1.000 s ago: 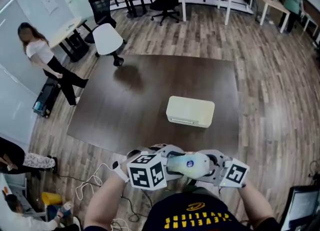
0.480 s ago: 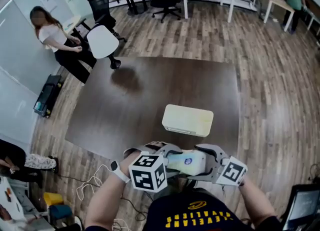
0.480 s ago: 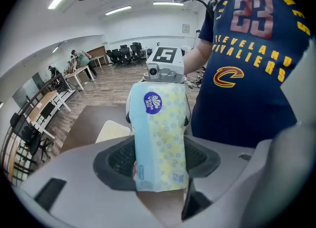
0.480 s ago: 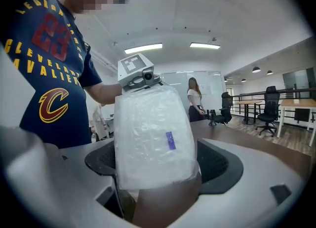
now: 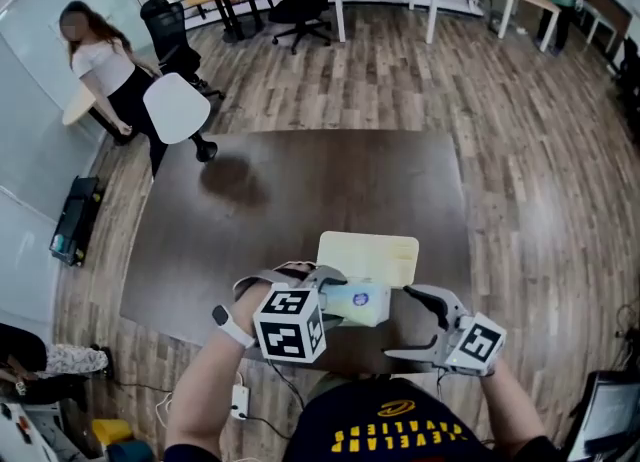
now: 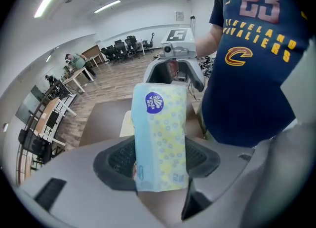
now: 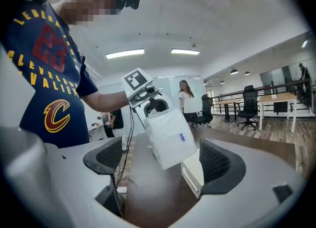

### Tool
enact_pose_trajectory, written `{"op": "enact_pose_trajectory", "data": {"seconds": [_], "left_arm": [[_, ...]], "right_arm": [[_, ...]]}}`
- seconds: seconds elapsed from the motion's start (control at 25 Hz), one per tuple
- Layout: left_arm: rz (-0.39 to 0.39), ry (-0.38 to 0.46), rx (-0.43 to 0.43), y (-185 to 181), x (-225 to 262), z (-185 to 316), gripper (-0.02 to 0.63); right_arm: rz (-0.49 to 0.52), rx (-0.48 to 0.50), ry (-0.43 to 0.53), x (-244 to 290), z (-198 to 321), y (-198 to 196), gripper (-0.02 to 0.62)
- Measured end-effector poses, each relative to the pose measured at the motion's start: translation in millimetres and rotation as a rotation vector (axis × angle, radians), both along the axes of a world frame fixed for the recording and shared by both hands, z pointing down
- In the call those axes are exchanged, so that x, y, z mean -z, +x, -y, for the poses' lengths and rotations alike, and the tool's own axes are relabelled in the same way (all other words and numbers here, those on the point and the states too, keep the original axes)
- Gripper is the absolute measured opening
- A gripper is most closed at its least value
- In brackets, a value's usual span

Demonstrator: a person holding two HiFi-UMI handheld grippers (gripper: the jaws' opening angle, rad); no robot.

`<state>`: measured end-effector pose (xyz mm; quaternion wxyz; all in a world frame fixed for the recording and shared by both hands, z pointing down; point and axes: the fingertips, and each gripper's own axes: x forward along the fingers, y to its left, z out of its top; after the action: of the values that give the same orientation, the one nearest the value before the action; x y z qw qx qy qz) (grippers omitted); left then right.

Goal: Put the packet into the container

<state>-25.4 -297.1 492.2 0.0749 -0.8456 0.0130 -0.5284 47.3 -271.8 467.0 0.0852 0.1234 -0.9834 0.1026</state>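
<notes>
"23" and "Cleveland Cavaliers" on navy shirt (image 6: pixel 256 74); sticker (image 6: pixel 153 102) on packet (image 6: pixel 160 143) illegible

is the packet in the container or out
Out. The pale blue and yellow packet is clamped in the jaws of the left gripper, by the cream rectangular container.

Head view: the packet (image 5: pixel 357 303) and the left gripper (image 5: pixel 338 300) cover the container's (image 5: pixel 368 253) near edge, and we can't tell if its top is open. Left gripper view: we get only 1 sliver of the container beside the packet, and the packet's small print is unreadable. The table's (image 5: pixel 300 180) near edge is partly hidden under the person's arms (image 5: pixel 205 390).
</notes>
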Motion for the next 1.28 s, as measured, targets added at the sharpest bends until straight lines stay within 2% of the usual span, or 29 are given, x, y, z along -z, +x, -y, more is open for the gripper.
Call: {"op": "enact_pose_trajectory", "data": {"seconds": [0.32, 0.48, 0.96, 1.28], "left_arm": [[0.089, 0.131, -0.023, -9, -4, 73, 0.256], [0.136, 0.136, -0.056, -4, -19, 90, 0.256], [0.227, 0.087, -0.119, 10, -70, 111, 0.258], [0.23, 0.07, -0.106, 16, -109, 115, 0.258]], "right_arm": [[0.122, -0.231, -0.114, 6, 22, 38, 0.479], [0.165, -0.306, -0.16, 1, 23, 51, 0.479], [0.191, -0.395, -0.21, -13, 16, 57, 0.479], [0.185, -0.437, -0.23, -19, 15, 65, 0.479]]}}
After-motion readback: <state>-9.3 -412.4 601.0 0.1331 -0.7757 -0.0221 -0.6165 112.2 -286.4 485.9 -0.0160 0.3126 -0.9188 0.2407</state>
